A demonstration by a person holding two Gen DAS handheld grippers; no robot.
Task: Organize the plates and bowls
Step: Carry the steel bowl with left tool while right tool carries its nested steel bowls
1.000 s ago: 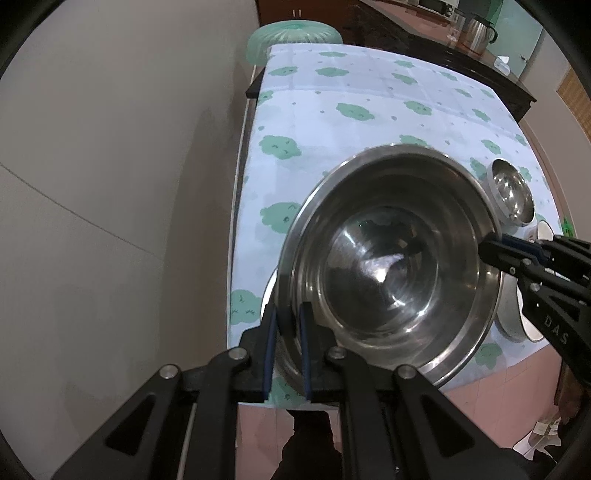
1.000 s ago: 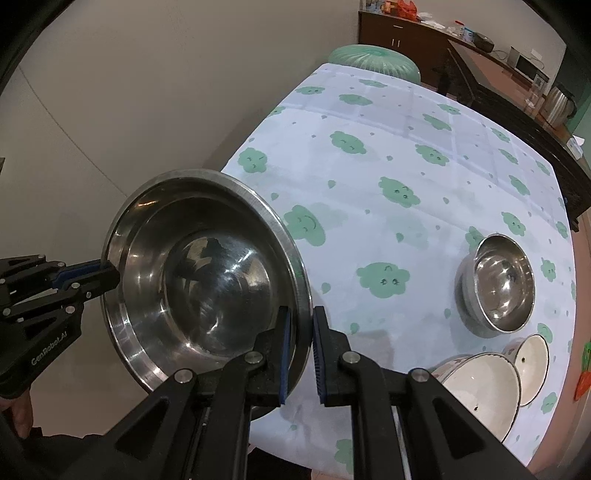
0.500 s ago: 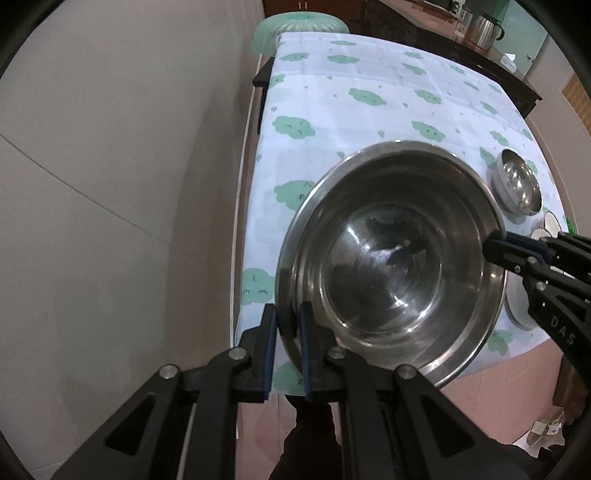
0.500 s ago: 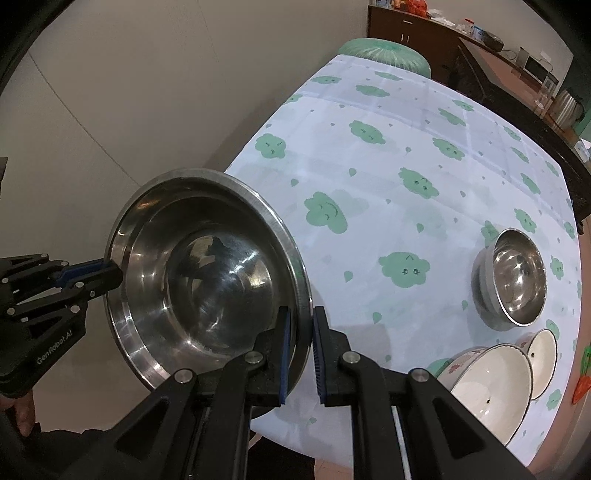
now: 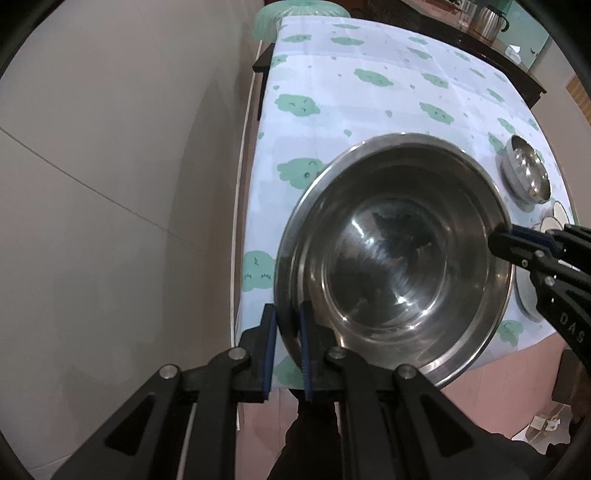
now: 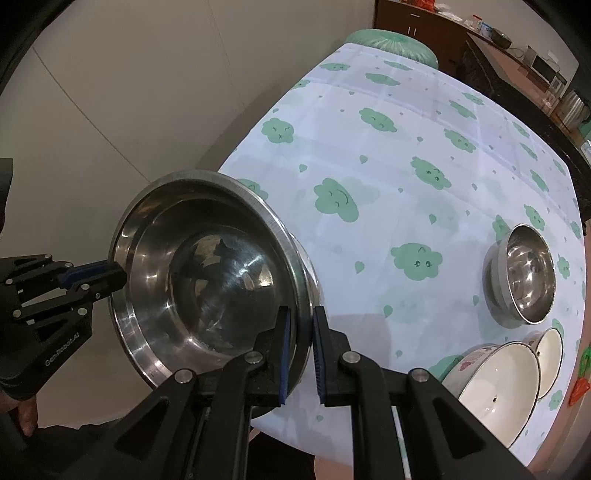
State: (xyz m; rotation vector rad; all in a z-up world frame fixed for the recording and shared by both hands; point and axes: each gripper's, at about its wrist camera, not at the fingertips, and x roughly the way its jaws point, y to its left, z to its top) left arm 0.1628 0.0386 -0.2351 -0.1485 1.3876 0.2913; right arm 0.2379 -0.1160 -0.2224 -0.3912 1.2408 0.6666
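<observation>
Both grippers hold one large steel bowl point(image 5: 399, 258) by opposite sides of its rim, in the air over the table's near left corner. My left gripper point(image 5: 286, 332) is shut on the rim; it shows at the left of the right wrist view point(image 6: 110, 275). My right gripper point(image 6: 299, 343) is shut on the other side of the bowl point(image 6: 207, 273), and shows in the left wrist view point(image 5: 502, 243). A small steel bowl point(image 6: 524, 273) stands on the cloth at the right, with two white bowls point(image 6: 495, 380) nearer the front edge.
The table has a white cloth with green cloud prints point(image 6: 388, 155). A pale wall point(image 5: 110, 184) runs close along its left side. A green stool point(image 6: 391, 40) stands at the far end, and a dark sideboard with a kettle point(image 5: 487, 18) behind.
The large bowl, held by both grippers, has moved back and up from the table toward its near left corner; more of the cloth shows beyond it. Both grips are unchanged.
</observation>
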